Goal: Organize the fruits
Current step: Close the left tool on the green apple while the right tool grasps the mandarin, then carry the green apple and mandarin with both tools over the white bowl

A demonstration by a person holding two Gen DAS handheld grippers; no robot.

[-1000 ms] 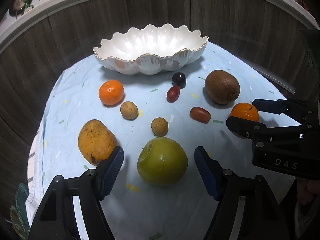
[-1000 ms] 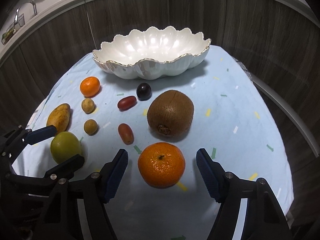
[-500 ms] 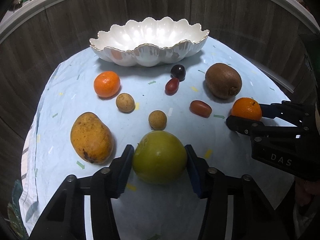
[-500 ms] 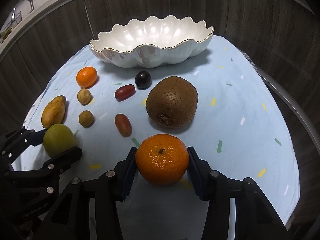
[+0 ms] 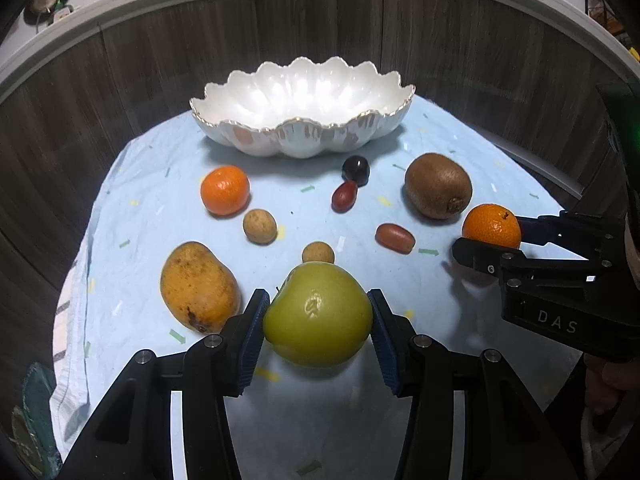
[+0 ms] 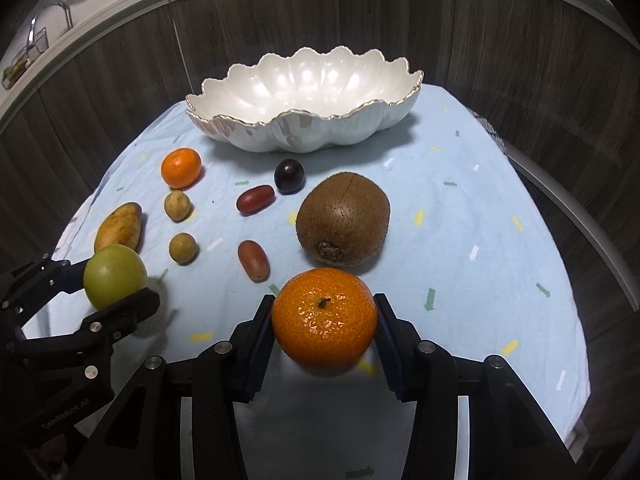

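My left gripper [image 5: 318, 320] is shut on a green apple [image 5: 318, 314], lifted a little above the cloth; it also shows in the right wrist view [image 6: 114, 276]. My right gripper [image 6: 325, 326] is shut on an orange mandarin [image 6: 325, 318], also lifted; it shows in the left wrist view [image 5: 492, 226]. A white scalloped bowl [image 5: 304, 140] stands empty at the back. On the cloth lie a mango [image 5: 198, 286], a second mandarin [image 5: 225, 190], a kiwi [image 5: 438, 191], two small brown round fruits [image 5: 260, 226], two red oblong fruits [image 5: 344, 196] and a dark plum [image 5: 355, 169].
The fruits lie on a light blue cloth [image 5: 132, 184] over a round table. A dark wood-panel wall [image 5: 320, 32] curves close behind the bowl. The table edge drops off at the left and right.
Both grippers closed on their fruits, the left on the green apple and the right on the mandarin, then raised them slightly off the cloth.
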